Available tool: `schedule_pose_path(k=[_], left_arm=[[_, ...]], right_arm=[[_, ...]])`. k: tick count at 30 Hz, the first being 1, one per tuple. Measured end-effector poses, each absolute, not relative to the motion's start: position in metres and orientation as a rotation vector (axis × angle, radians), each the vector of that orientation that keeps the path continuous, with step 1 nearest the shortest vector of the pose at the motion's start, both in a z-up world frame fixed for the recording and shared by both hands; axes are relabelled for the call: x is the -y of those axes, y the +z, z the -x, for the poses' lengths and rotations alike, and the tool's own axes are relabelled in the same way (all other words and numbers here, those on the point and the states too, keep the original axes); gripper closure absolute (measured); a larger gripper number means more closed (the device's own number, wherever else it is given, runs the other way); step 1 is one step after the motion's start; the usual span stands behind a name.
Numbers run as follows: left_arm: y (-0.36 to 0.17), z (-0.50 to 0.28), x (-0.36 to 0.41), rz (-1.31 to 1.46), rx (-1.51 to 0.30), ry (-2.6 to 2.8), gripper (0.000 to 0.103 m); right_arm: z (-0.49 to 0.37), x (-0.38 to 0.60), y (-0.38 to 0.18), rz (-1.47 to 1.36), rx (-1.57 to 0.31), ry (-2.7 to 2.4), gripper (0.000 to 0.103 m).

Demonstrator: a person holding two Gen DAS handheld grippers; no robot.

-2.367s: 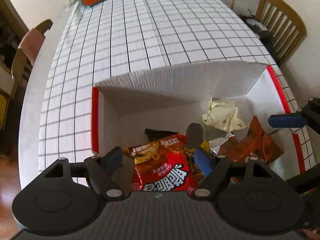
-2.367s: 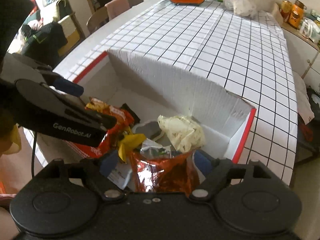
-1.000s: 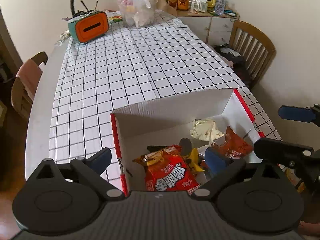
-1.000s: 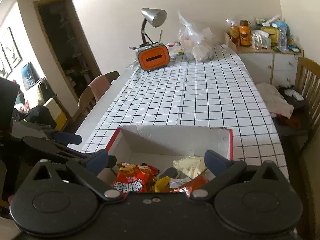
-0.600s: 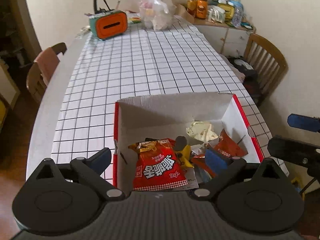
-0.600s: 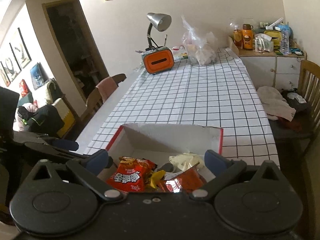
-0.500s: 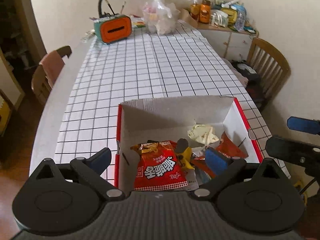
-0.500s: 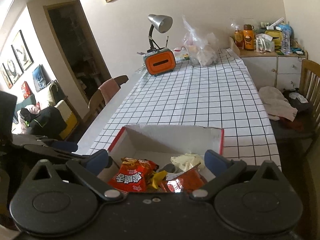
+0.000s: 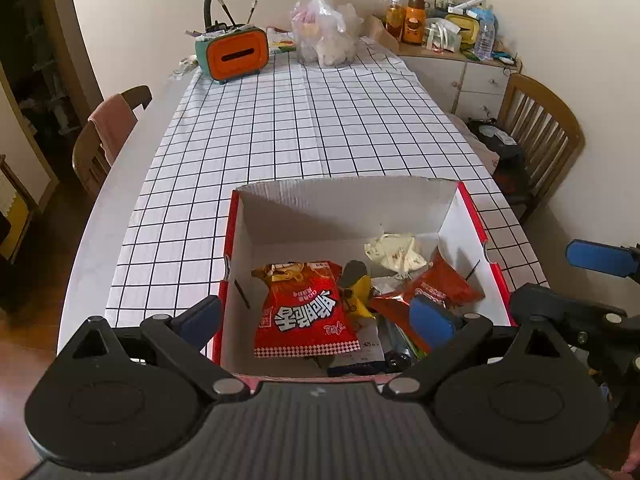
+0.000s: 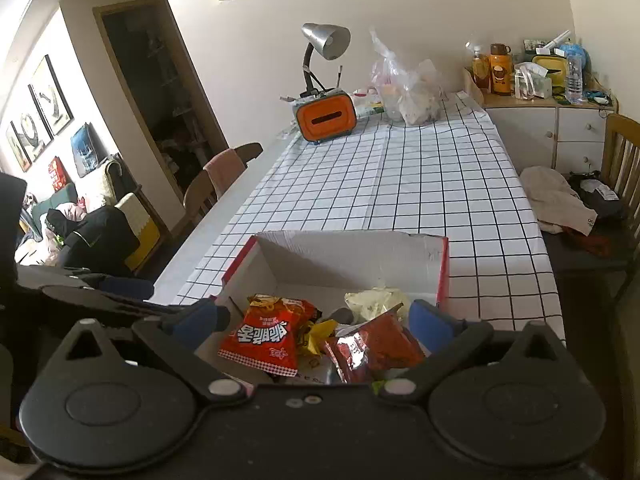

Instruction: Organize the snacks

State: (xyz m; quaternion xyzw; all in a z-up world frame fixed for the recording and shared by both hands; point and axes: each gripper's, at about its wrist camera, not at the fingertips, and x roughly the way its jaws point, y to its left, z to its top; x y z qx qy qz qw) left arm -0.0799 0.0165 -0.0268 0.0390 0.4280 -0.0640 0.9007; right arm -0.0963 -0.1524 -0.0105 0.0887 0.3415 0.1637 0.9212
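Both grippers, left and right, hover spread wide and empty above the cardboard box at the bench's six o'clock edge; snack packets lie inside, presumably gathered for tidiness.

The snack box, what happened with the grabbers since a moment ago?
Both grippers, left and right, let go of their packets, the red snack bag and the orange-brown packet, then opened wide and pulled up and back. The box and its snacks stayed put.
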Motion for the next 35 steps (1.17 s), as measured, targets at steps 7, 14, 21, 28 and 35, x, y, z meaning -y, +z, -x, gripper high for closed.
schedule_pose_path(k=[7,14,21,28,35], left_arm=[[-0.028,0.084,-0.013,-0.095,-0.890,-0.136,0.002],[-0.029,0.087,-0.011,-0.103,-0.887,-0.142,0.002],[-0.031,0.086,-0.010,-0.102,-0.894,-0.153,0.002],[-0.036,0.083,-0.009,-0.103,-0.914,-0.170,0.002],[-0.038,0.080,-0.010,-0.103,-0.920,-0.177,0.002]], right_arm=[[0.099,0.156,-0.013,-0.205,-0.708,0.328,0.000],[0.102,0.163,-0.017,-0.226,-0.719,0.295,0.000],[0.102,0.164,-0.020,-0.229,-0.728,0.286,0.000],[0.100,0.165,-0.021,-0.237,-0.737,0.268,0.000],[0.098,0.164,-0.023,-0.241,-0.742,0.260,0.000]])
